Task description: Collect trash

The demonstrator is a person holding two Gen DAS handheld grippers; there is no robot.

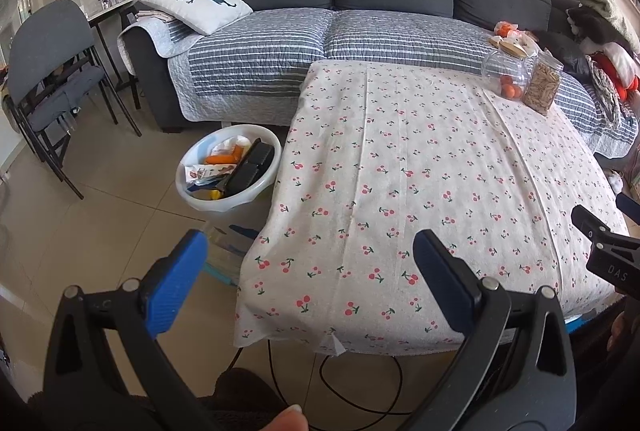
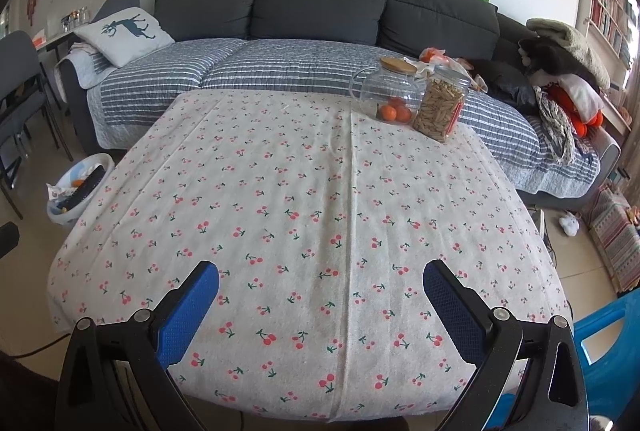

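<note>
1. Right now both claws are hanging spread w/ nothing between the jaws: left gripper (image 1: 310,269) at the near-left table corner, right gripper (image 2: 320,297) over the cherry-print tablecloth (image 2: 304,199).
2. Trash is sitting in the white basin (image 1: 262,187) on the floor, ahead-left of the left claw: wrappers, orange bits, a black block.
3. Wrappers are prob. light, crinkly, slippery; pinching an edge looks best. Basin rim is prob. stiff enough to grab.
4. Left view is showing the basin contents; right view is catching only a sliver, but shows the orange jar (image 2: 386,95) & snack jar (image 2: 440,103) far ahead-right more clearly.
</note>
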